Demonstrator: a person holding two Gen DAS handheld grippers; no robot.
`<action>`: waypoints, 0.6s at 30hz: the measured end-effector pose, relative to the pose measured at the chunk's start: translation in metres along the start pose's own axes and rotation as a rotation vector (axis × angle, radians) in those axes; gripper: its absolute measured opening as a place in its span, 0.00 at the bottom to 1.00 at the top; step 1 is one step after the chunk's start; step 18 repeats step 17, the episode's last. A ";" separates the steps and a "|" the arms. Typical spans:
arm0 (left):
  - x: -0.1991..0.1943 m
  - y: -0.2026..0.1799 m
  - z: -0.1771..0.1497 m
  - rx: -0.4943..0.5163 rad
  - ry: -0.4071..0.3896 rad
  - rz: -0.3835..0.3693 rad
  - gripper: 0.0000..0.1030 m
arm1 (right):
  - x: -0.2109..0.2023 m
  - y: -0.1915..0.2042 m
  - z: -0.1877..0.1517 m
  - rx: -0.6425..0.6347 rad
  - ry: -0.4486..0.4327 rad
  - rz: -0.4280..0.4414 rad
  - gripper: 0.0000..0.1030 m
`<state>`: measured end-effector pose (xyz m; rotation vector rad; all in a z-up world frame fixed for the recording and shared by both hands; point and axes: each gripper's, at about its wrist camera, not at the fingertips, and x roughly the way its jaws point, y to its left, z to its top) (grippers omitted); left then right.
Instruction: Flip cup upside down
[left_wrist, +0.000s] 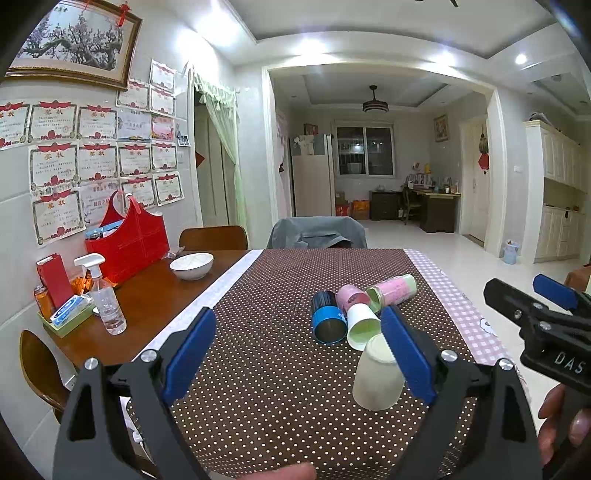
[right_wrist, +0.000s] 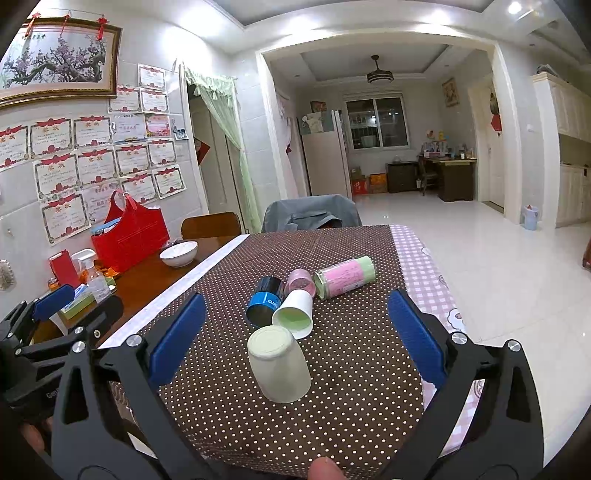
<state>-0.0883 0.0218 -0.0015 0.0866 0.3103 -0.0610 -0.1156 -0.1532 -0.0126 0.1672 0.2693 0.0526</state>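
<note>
A cream cup (left_wrist: 376, 373) stands upside down on the brown dotted cloth (left_wrist: 266, 369), also in the right wrist view (right_wrist: 279, 365). Behind it lie on their sides a white cup with green inside (left_wrist: 362, 326) (right_wrist: 293, 314), a blue-black cup (left_wrist: 327, 317) (right_wrist: 264, 301), a small pink cup (left_wrist: 351, 297) (right_wrist: 301, 280) and a pink-green jar (left_wrist: 393, 290) (right_wrist: 343, 277). My left gripper (left_wrist: 299, 354) is open; its right pad is beside the cream cup. My right gripper (right_wrist: 295, 332) is open, with the cream cup between its pads, not touched.
A bare wooden table part at the left holds a white bowl (left_wrist: 191, 265), a spray bottle (left_wrist: 105, 299), a red bag (left_wrist: 129, 243) and boxes. Chairs stand at the far edge (left_wrist: 317, 232). A pink checked cloth (left_wrist: 461, 306) covers the table's right edge.
</note>
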 end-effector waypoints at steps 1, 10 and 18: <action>0.000 0.000 0.000 0.001 -0.001 0.000 0.87 | 0.000 0.000 0.000 0.000 0.002 0.002 0.94; -0.001 0.000 0.000 0.006 -0.013 0.000 0.87 | 0.002 0.001 -0.001 0.002 0.007 0.010 0.94; 0.001 0.003 0.001 0.003 -0.001 0.013 0.87 | 0.003 0.003 -0.002 0.002 0.006 0.011 0.94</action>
